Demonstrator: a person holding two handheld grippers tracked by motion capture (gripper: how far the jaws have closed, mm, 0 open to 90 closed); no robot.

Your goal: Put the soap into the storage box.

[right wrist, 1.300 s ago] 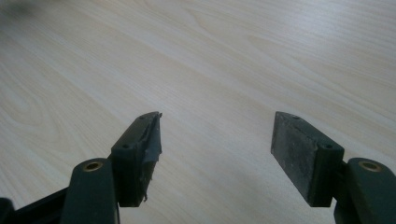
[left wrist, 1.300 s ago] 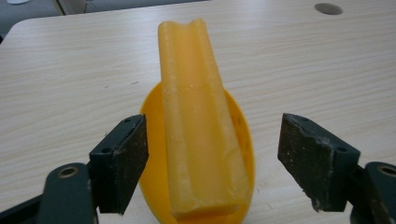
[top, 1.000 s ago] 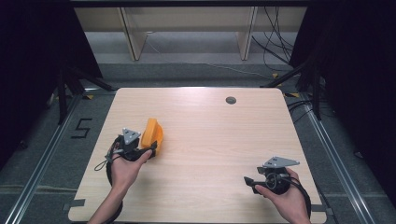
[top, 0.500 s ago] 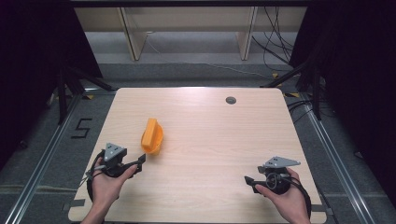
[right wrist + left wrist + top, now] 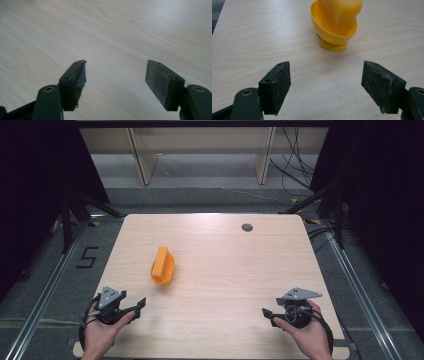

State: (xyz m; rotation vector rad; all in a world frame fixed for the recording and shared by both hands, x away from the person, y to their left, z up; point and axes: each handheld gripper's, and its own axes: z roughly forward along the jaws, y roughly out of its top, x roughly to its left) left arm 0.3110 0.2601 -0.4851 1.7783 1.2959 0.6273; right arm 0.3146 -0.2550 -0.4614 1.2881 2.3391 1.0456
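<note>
Pale wooden table [image 5: 225, 270] carries 1 yellow cup [image 5: 335, 23] standing free just ahead of the wide-open, empty left gripper [image 5: 325, 87], so placing looks done, while the right gripper [image 5: 115, 82], well apart, gapes empty too.

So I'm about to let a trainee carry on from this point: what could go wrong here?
The orange cup stands on a narrow foot with a taller piece inside, so it looks top-heavy; a nudge from the open left gripper could tip it. Its rounded bowl may also slip between flat pads. The right gripper sits near the table's front edge, where its cable could snag.
</note>
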